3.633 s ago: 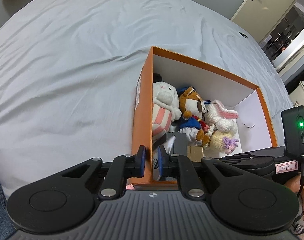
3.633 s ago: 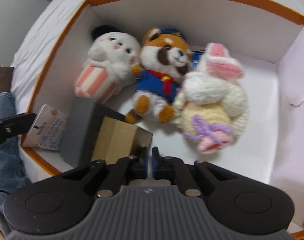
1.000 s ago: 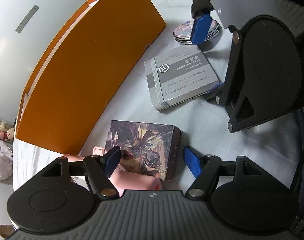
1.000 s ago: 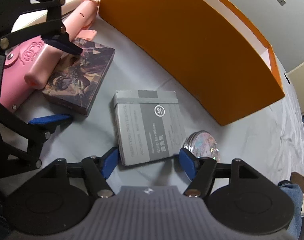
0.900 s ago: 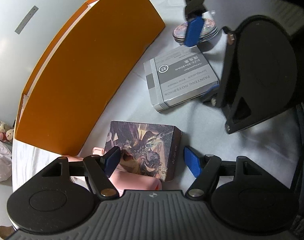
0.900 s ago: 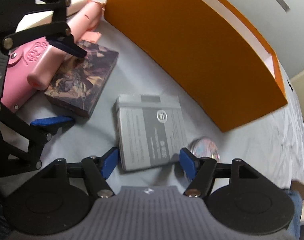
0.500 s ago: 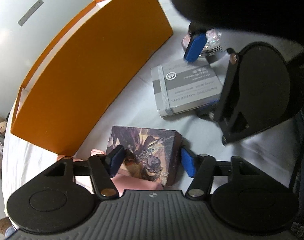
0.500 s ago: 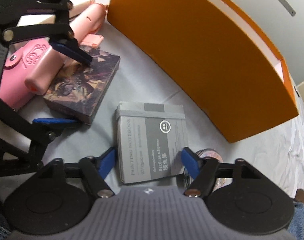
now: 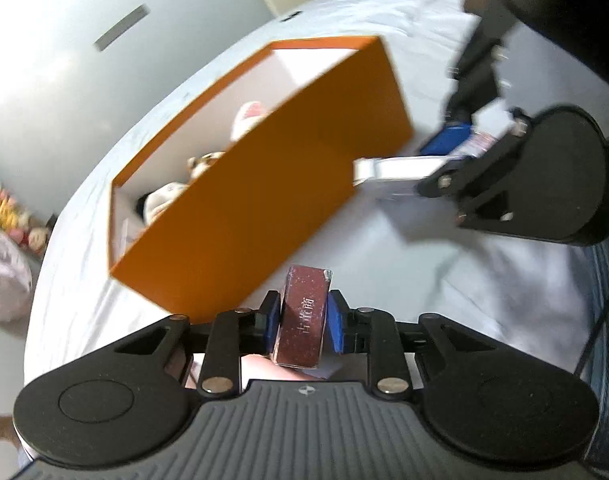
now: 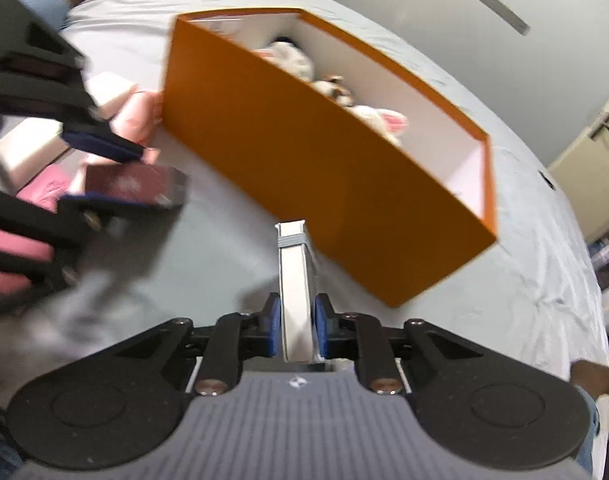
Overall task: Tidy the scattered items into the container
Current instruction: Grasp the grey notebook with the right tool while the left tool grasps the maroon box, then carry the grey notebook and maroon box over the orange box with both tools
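Left gripper (image 9: 300,330) clamps the dark maroon card box (image 9: 303,320); right gripper (image 10: 297,330) clamps the grey banded notebook (image 10: 294,296). Both edge-held; either probably strikes the orange cardboard container's (image 10: 304,152) near wall.

Matt orange cardboard box (image 9: 272,184), wrinkled cloth sheet (image 9: 444,264), fuzzy plush toys (image 10: 296,60).

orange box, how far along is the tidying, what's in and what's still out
Done: plush toys already lie in the orange box. In hand: the left gripper is shut on the dark red box, the right gripper on the grey notebook, both outside it. Left: pink items beside the box.
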`<state>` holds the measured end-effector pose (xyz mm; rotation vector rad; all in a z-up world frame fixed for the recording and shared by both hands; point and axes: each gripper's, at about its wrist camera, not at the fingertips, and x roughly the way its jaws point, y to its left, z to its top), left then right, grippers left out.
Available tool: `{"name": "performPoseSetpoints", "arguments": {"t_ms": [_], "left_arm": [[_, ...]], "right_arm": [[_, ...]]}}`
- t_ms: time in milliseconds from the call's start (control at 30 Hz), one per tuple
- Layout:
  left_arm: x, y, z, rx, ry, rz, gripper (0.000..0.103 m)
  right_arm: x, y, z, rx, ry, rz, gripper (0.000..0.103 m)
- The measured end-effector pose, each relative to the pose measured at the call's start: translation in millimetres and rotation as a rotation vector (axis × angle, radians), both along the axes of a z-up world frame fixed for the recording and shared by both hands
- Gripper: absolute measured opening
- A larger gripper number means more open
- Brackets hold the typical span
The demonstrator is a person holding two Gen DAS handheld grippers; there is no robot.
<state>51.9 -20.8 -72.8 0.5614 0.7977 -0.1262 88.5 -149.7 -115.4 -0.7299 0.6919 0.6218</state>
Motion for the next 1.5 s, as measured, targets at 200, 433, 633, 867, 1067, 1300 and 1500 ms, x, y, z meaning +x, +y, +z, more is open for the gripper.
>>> {"name": "performPoseSetpoints", "arguments": {"t_ms": [200, 433, 633, 867, 1067, 1300, 1500], "left_arm": [[-10, 33, -5, -0.031, -0.037, 0.066, 0.03], [10, 21, -8, -0.127, -0.054, 0.158, 0.029], [14, 41, 5, -0.299, -0.012, 0.245, 0.027], [17, 47, 4, -0.417, 0.037, 0.254, 0.027], [19, 39, -1, -0.373, 0.067, 0.241, 0.028], [20, 43, 1, -0.404, 0.078, 0.261, 0.026], [22, 48, 15, -0.466, 0.092, 0.268, 0.026]], "right_arm": [[17, 1, -4, 0.036, 0.038, -0.04, 0.02], [25, -5, -6, 0.083, 0.061, -0.087, 0.019], [38, -14, 4, 0.213, 0.203, -0.131, 0.016], [26, -28, 9, 0.303, 0.365, -0.159, 0.017], [17, -22, 17, 0.271, 0.325, -0.139, 0.021], [31, -13, 17, 0.284, 0.339, -0.135, 0.018], [35, -18, 29, 0.308, 0.383, -0.135, 0.016]]}}
